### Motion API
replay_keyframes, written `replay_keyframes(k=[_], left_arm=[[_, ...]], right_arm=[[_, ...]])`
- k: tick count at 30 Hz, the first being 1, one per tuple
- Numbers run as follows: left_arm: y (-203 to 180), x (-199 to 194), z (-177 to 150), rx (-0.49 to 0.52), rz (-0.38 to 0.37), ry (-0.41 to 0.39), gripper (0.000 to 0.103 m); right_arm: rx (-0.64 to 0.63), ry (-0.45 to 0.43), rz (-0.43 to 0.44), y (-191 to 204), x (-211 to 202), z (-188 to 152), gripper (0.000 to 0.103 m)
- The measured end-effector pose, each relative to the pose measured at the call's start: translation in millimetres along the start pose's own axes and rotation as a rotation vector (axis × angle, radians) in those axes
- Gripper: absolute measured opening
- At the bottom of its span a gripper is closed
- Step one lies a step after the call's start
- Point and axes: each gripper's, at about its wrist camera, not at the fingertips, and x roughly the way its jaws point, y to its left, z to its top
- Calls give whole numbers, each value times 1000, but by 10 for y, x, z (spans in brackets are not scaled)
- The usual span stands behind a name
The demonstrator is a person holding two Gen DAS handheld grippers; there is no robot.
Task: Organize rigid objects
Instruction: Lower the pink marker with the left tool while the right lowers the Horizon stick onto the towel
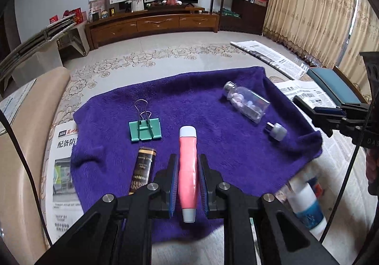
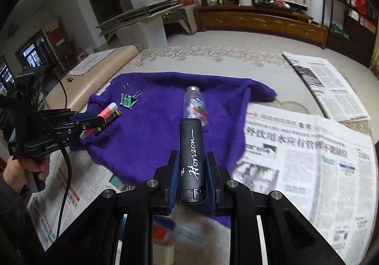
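Note:
My left gripper [image 1: 187, 159] is shut on a pink stick with pale grey ends [image 1: 187, 170], held over the near part of a purple towel [image 1: 213, 122]. On the towel lie a green binder clip [image 1: 145, 131], a dark gold-printed tube [image 1: 142, 170], a clear bottle of pills [image 1: 246, 102] and a small grey cap [image 1: 276, 131]. My right gripper [image 2: 192, 154] is shut on a black tube lettered "Horizon" [image 2: 191, 146], over the towel's [image 2: 146, 146] near right edge. The right wrist view also shows the left gripper [image 2: 91, 120], the pink stick [image 2: 107, 111], the clip [image 2: 128, 100] and the bottle [image 2: 194, 106].
Newspapers [image 2: 296, 151] cover the surface around the towel. A white bottle with a blue label [image 1: 308, 208] lies at the near right. A beige padded edge [image 1: 26, 122] runs along the left, and a blue-topped stool [image 1: 331, 84] stands at the right. A hand [image 2: 14, 175] grips the left tool.

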Motion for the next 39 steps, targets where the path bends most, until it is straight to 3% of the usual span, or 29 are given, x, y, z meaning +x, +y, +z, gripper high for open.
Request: replay_keyframes(k=[14, 22, 34, 37, 39], left_arm=[[35, 357, 16, 46, -15, 68, 16], [-23, 428, 36, 92, -19, 94, 16], [-108, 463, 38, 166, -6, 135, 18], [-108, 456, 43, 176, 8, 134, 23], [-77, 451, 45, 160, 22, 132, 39]], right_arm=[[-135, 120, 27, 419, 711, 68, 22], [-209, 155, -11, 525, 830, 19, 22], [-239, 165, 2, 506, 818, -5, 22], [-236, 165, 15, 490, 819, 3, 23], [-230, 170, 24, 472, 823, 16, 23]])
